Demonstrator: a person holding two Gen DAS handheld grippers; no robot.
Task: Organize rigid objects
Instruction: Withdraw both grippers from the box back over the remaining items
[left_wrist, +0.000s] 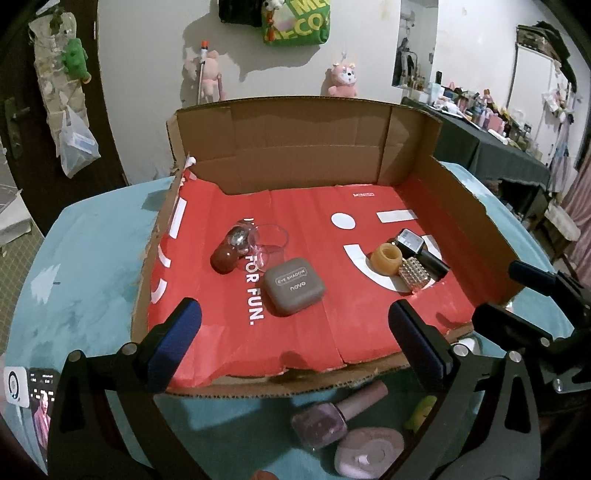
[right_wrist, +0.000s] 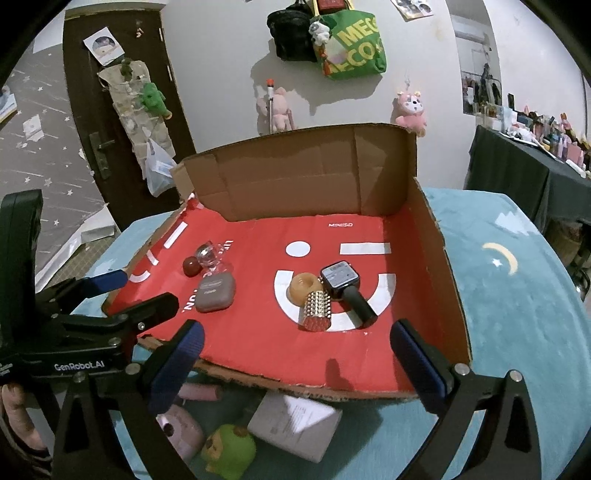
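A cardboard box (left_wrist: 465, 206) with a red floor lies on the teal table. On its left side rest a grey eyeshadow case (left_wrist: 294, 286), a dark red ball (left_wrist: 224, 259) and a clear glass piece (left_wrist: 266, 238). To the right sit an orange ring (left_wrist: 385, 259), a studded gold cylinder (right_wrist: 316, 310) and a black square-headed device (right_wrist: 341, 282). My left gripper (left_wrist: 295, 317) hovers open and empty over the box's front edge. My right gripper (right_wrist: 297, 332) is beside it, also open and empty.
In front of the box on the teal cloth lie a nail polish bottle (left_wrist: 327, 421), a pink round compact (left_wrist: 369, 450), a green toy (right_wrist: 231, 448) and a white carton (right_wrist: 295, 424). A phone (left_wrist: 40, 402) lies at the left. A cluttered dark table (left_wrist: 498, 147) stands behind on the right.
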